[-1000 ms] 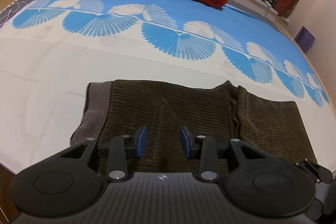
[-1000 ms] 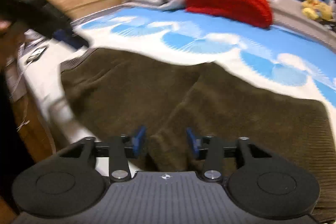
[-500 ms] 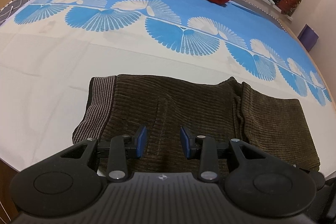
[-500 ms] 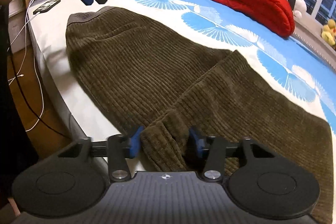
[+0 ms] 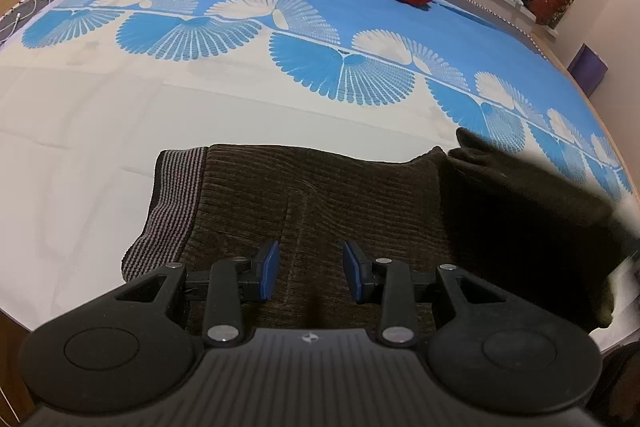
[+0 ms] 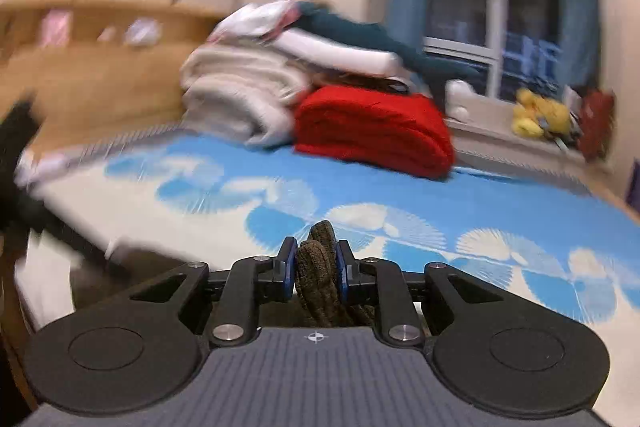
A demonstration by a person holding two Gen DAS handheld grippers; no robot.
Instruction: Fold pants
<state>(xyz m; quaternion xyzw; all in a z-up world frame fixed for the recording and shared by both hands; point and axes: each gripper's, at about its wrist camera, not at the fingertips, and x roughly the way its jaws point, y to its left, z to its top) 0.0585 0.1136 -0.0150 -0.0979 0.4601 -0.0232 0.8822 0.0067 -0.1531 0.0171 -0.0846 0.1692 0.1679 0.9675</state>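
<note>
Right tool (image 6: 313, 259) lifted, closing on pants (image 5: 320, 203) hem; left tool (image 5: 309, 269) half-open above waist.

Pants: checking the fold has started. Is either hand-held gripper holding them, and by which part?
The right hand-held gripper, jaws closing, pinches a bunched fold of the pants; which part is unclear. The left hand-held gripper holds nothing.

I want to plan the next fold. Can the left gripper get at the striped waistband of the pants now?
Probably yes. The left gripper hovers open over the pants, and the waistband lies uncovered just to its left, with nothing between.
</note>
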